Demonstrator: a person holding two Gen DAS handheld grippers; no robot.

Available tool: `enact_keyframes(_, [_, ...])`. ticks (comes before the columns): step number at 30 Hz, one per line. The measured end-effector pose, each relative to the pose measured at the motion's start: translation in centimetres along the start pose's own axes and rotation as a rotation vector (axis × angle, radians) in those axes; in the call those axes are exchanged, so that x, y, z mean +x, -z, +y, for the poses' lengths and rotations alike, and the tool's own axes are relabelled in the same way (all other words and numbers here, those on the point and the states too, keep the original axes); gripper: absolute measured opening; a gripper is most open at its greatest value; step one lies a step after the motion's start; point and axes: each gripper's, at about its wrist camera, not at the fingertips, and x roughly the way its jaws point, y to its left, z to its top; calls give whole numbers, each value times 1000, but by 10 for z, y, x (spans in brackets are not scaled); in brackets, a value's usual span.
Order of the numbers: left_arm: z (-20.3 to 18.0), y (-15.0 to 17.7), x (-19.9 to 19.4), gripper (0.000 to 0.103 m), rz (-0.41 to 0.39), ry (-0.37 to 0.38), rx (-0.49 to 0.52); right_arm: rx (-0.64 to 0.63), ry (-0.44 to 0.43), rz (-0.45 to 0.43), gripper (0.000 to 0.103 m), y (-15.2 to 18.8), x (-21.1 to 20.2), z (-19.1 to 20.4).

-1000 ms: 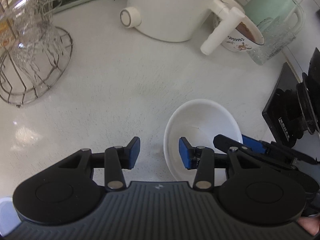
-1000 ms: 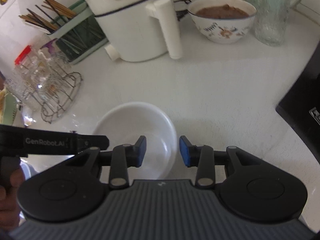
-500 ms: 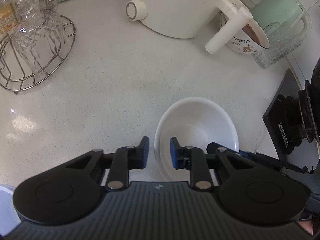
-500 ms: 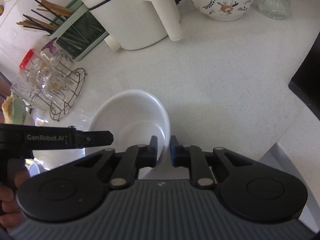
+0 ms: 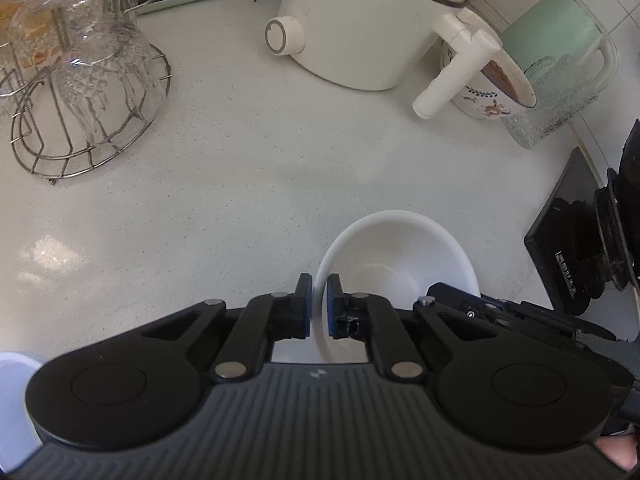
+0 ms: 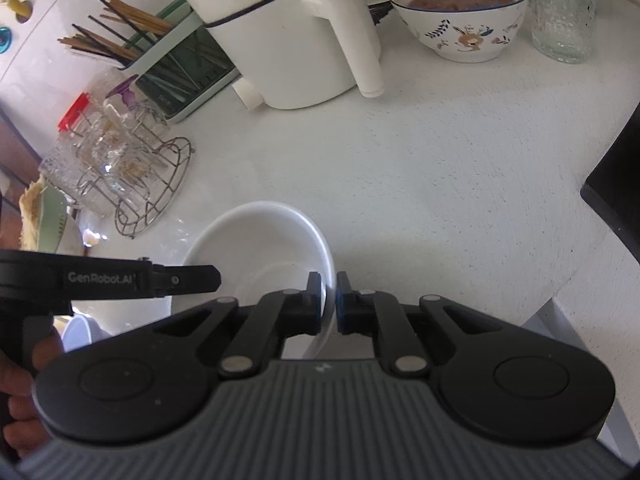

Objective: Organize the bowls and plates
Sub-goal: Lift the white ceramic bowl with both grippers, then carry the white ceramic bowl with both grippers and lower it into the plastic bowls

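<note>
The left gripper [image 5: 319,305] is clamped on the left rim of a white bowl [image 5: 394,258], and the right gripper [image 6: 328,303] is clamped on the opposite rim. The bowl sits low over the white counter [image 5: 248,184]. Farther off stand a white kettle [image 6: 288,36], a patterned bowl [image 6: 464,16] holding brown food, and a wire glass rack [image 5: 88,120].

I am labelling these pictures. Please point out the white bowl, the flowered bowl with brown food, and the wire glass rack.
white bowl [image 5: 404,256], left wrist view, inner wall.
flowered bowl [image 6: 468,40], right wrist view, painted outer side.
wire glass rack [image 5: 86,166], left wrist view, lower wire ring.
</note>
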Motion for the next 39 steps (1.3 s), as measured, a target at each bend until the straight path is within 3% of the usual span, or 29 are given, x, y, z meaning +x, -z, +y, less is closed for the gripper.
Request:
enact_keyframes(23, [5,11,-78,8,-68,29,-68,-66,-42,-58,10,-12,-53,39])
enact_keyframes(39, [24,20,-154,9,-195,44,-152,-126,-120,-101,10,-28,-89,82])
